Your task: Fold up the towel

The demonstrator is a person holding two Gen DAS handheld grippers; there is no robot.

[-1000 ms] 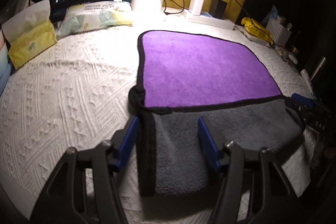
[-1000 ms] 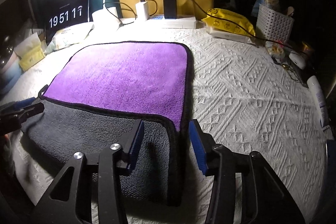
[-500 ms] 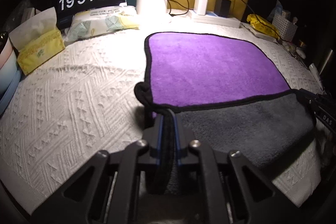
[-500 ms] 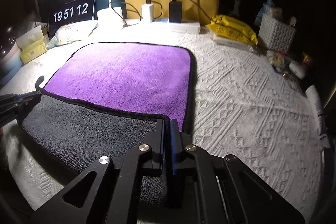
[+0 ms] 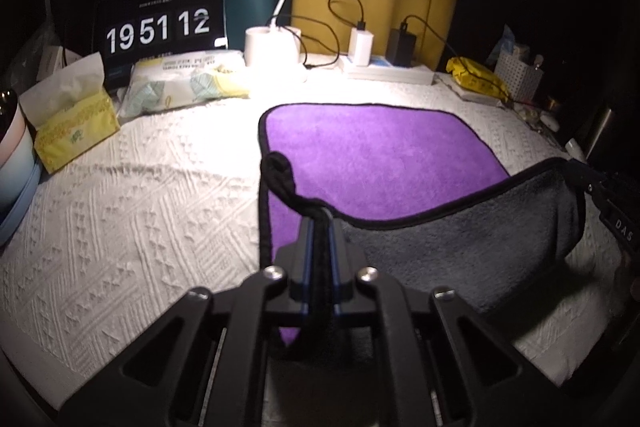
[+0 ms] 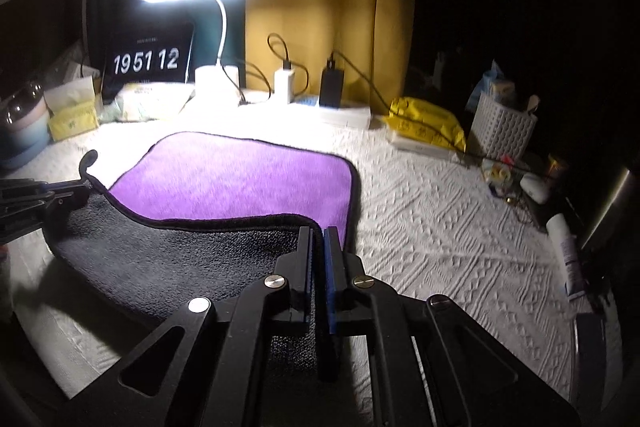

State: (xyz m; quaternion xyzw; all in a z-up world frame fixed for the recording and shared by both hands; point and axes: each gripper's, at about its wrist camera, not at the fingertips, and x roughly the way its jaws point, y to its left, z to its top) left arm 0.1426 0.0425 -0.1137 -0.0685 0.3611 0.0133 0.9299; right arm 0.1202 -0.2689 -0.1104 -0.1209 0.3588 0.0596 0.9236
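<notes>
The towel [image 5: 372, 155] is purple on one face and grey on the other, with black edging, and lies on the white textured tablecloth [image 5: 132, 219]. Its near edge is lifted and turned over, grey side up. My left gripper [image 5: 320, 227] is shut on the near left corner. My right gripper [image 6: 318, 233] is shut on the near right corner of the towel [image 6: 240, 179]. Each gripper shows at the edge of the other's view, holding its corner above the cloth. The far half of the towel still lies flat.
At the back stand a clock display [image 5: 158, 27], a lit desk lamp [image 5: 272, 47], chargers on a power strip [image 5: 384, 71], a wipes pack [image 5: 184, 83] and a tissue box [image 5: 72, 123]. A yellow pack [image 6: 428, 119], white basket [image 6: 502, 123] and tube [image 6: 566, 255] sit at right.
Both grippers closed on the towel's near corners, then lifted them and carried the grey edge up and forward over the purple face.
</notes>
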